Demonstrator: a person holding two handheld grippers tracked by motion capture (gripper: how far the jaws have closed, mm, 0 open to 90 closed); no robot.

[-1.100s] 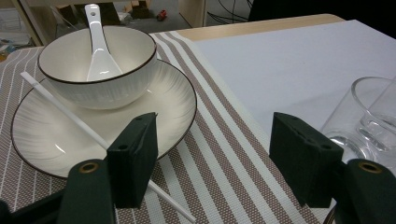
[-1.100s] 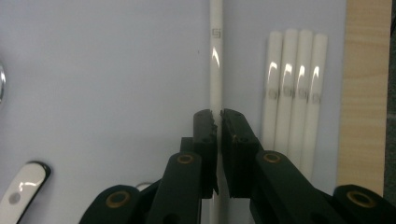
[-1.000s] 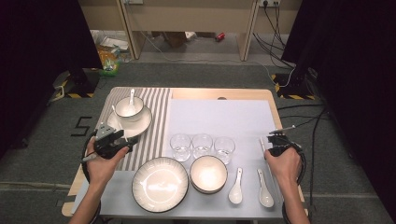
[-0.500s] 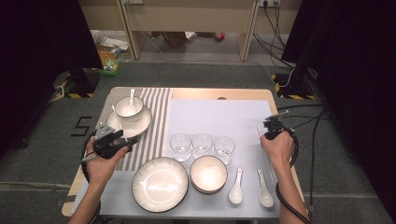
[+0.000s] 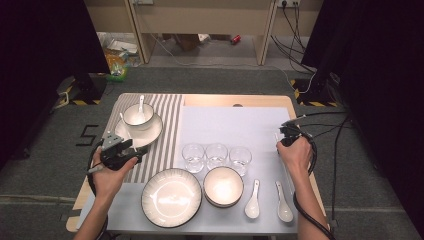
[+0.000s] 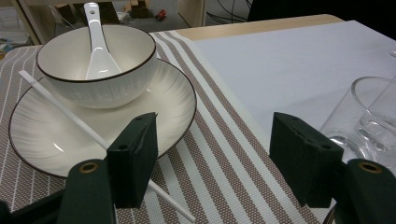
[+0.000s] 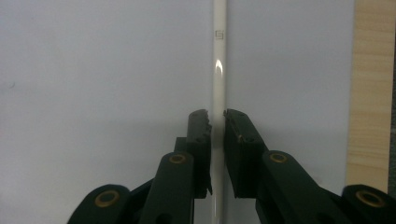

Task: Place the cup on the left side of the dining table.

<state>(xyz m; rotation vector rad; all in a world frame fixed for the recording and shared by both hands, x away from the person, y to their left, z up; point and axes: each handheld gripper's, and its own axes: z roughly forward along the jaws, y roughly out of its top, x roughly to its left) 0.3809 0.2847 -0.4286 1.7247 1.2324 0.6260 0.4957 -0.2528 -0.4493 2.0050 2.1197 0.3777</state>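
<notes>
My right gripper (image 7: 217, 116) points down at the white mat (image 7: 93, 70), near the table's right edge (image 5: 282, 136). A white chopstick (image 7: 219, 70) lies flat on the mat and runs between its jaws. The jaws have just been opening, and the pads (image 7: 201, 135) stand a hair off the chopstick on either side. My left gripper (image 6: 215, 135) hovers open and empty over the striped mat (image 6: 224, 163), at the table's left (image 5: 131, 149). Just beyond it sit a plate (image 6: 168, 102), a bowl (image 6: 98, 70) holding a spoon (image 6: 98, 51), and a second chopstick (image 6: 60, 109) leaning on the plate.
Three glasses (image 5: 216, 155) stand in a row mid-table. Along the front edge are a large plate (image 5: 171, 196), a bowl (image 5: 223, 186) and two spoons (image 5: 252, 200). Bare wooden table (image 5: 235, 98) shows behind the mats. A glass (image 6: 369, 112) is close to the left gripper's right jaw.
My right hand has moved away from me along the table's right edge, carrying its gripper forward. The left hand has stayed where it was.
</notes>
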